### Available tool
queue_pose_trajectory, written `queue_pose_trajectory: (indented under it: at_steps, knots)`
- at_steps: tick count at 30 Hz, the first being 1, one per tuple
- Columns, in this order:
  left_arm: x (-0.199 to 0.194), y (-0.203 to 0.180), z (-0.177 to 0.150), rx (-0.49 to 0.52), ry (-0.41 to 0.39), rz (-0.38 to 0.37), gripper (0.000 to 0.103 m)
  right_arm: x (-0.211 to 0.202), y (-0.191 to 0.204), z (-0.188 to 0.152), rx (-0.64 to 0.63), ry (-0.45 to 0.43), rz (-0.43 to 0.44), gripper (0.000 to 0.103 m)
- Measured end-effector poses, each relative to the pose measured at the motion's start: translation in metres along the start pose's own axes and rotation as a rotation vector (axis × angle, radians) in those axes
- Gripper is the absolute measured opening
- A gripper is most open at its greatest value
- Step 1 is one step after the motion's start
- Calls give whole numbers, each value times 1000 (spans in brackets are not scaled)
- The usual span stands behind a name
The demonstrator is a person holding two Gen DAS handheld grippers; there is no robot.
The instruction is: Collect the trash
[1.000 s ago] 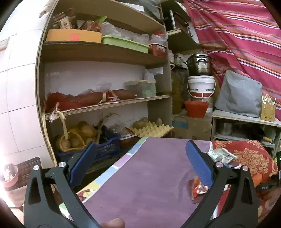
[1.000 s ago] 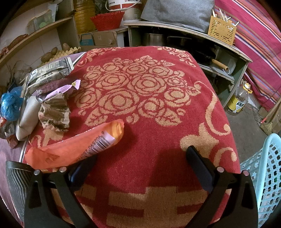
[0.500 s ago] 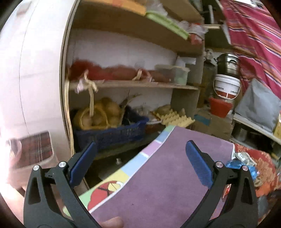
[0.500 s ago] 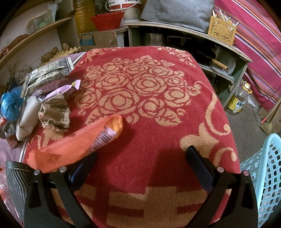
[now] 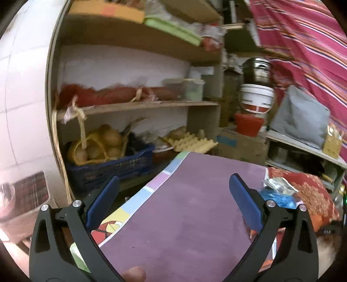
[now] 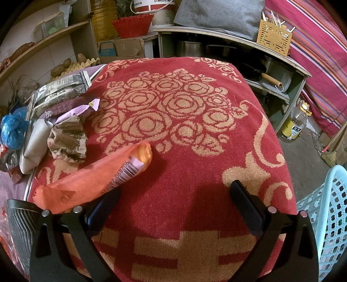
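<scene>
The red cloth (image 6: 184, 151) still has trash on it, so most of the job is left. At ten o'clock sits a trash pile (image 6: 63, 121). The orange wrapper (image 6: 97, 180) lies by the right gripper (image 6: 173, 204), jaws wide apart and empty. The blue basket (image 6: 325, 217) at four o'clock shows only here. The left gripper (image 5: 173, 199), also wide apart, shows only shelves (image 5: 138, 104).

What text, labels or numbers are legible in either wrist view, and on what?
"6 902890 28..." (digits partly cut off): barcode on the orange plastic wrapper.
Red characters on the white plastic bucket: cropped, unreadable.
Label on the clear oil bottle with yellow cap: too small.
Crumpled grey newspaper: print too small.
Blue label on the brown cardboard box: blurred.
Left wrist view: motion-blurred, nothing readable.
</scene>
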State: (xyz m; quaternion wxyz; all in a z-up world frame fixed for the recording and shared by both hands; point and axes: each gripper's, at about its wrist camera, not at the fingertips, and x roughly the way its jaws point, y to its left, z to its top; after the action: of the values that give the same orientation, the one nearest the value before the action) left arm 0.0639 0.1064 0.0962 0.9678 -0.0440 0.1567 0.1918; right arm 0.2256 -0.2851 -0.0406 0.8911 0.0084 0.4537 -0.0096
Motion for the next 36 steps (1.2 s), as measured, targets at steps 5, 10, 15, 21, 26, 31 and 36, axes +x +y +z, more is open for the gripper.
queue_pose_trajectory:
  at_steps: [5,10,15,21,26,31,36]
  knots:
    - [-9,7,1,-9,-50,73,98,0,0,0,-1,0,0,100]
    - [10,32,0,-100,30,129,98,0,0,1,-1,-1,0,100]
    - [17,30,0,-113,48,126,98,-1,0,0,0,0,1,100]
    - [17,19,-2,-68,39,139,98,-1,0,1,-1,1,0,100]
    - [20,19,-2,-97,52,126,98,0,0,1,0,1,2,100]
    - [22,16,-3,-73,57,121,98,0,-1,0,0,1,2,100]
    - [23,9,-3,-50,77,70,98,-1,-1,0,1,1,3,100]
